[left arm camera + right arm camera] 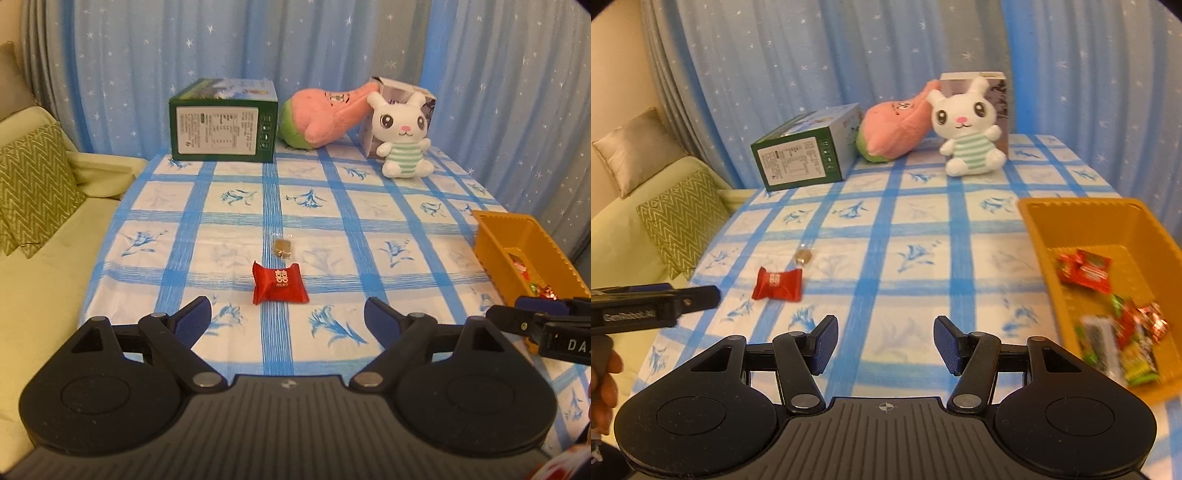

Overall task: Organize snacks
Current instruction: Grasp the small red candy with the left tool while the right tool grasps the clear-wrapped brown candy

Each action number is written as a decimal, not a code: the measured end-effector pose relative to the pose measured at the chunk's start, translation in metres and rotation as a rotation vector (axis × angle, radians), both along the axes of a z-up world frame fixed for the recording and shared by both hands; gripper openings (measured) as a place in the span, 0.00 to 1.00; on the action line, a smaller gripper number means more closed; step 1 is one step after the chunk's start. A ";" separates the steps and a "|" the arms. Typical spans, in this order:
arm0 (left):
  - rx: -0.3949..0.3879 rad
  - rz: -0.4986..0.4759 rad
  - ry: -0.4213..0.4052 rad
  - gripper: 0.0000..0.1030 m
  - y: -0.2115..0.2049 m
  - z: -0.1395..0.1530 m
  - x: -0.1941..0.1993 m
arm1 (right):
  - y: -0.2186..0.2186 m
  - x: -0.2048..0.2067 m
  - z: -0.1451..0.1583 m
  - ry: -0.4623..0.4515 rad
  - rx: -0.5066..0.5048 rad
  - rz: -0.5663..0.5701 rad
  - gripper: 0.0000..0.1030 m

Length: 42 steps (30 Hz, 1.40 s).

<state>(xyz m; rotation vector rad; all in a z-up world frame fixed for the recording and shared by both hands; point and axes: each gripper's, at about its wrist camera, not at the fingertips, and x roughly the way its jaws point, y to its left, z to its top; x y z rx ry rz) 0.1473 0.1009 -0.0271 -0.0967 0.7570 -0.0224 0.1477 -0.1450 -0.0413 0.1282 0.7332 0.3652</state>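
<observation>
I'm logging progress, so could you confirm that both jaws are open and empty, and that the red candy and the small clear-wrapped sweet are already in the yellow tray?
Not quite. The red candy and the clear-wrapped sweet lie on the tablecloth, not in the yellow tray, as the left wrist view shows. The rest holds: the left gripper and right gripper have open, empty jaws.

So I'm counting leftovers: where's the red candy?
The red candy lies on the tablecloth ahead of the left hand-held gripper, beside a small clear-wrapped sweet.
</observation>
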 end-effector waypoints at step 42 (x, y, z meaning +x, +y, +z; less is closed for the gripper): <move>-0.006 0.066 0.022 0.18 0.064 -0.062 0.106 | 0.121 0.138 -0.079 0.015 0.034 0.150 0.55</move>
